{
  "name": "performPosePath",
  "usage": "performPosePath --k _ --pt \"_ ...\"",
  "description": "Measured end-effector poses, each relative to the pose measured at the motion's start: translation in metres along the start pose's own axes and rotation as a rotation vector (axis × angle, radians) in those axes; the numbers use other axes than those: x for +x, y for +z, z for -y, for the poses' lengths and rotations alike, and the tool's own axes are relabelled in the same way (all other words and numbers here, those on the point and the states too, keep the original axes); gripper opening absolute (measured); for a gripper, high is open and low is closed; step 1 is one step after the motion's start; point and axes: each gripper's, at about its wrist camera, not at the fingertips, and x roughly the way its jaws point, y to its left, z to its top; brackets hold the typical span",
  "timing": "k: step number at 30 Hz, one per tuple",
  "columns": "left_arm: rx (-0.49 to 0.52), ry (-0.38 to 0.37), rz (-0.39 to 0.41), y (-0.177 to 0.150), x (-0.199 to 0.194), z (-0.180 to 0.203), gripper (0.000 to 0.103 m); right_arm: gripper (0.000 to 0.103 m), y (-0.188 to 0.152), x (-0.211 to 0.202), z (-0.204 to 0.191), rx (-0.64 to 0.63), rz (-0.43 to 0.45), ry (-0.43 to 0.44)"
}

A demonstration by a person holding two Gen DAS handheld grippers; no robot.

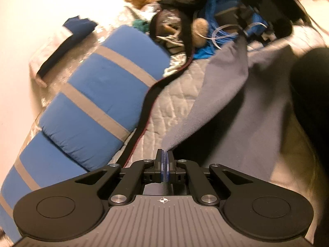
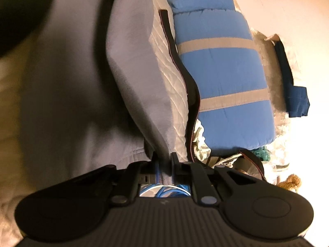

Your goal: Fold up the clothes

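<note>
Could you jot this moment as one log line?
left tongs: shut on grey cloth | right tongs: gripping grey cloth | stage: both corners held

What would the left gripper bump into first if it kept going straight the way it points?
Most likely the grey garment that the left gripper already pinches, stretching away ahead of it. Beneath that lies the quilted bed cover. Depth is hard to judge here.
</note>
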Motion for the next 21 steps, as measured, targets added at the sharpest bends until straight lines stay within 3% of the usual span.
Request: performPosePath --k 7,21 --pt "0.154 -0.046 -0.043 -0.017 -0.004 0.024 0.002 0.011 -0.009 -0.023 -0.009 -0.053 0.019 0.060" --pt "0.232 -0.142 -0.048 -0.028 -0.027 0.054 0.002 0.010 -0.012 -0.035 -0.046 -0.115 -0.013 0.137"
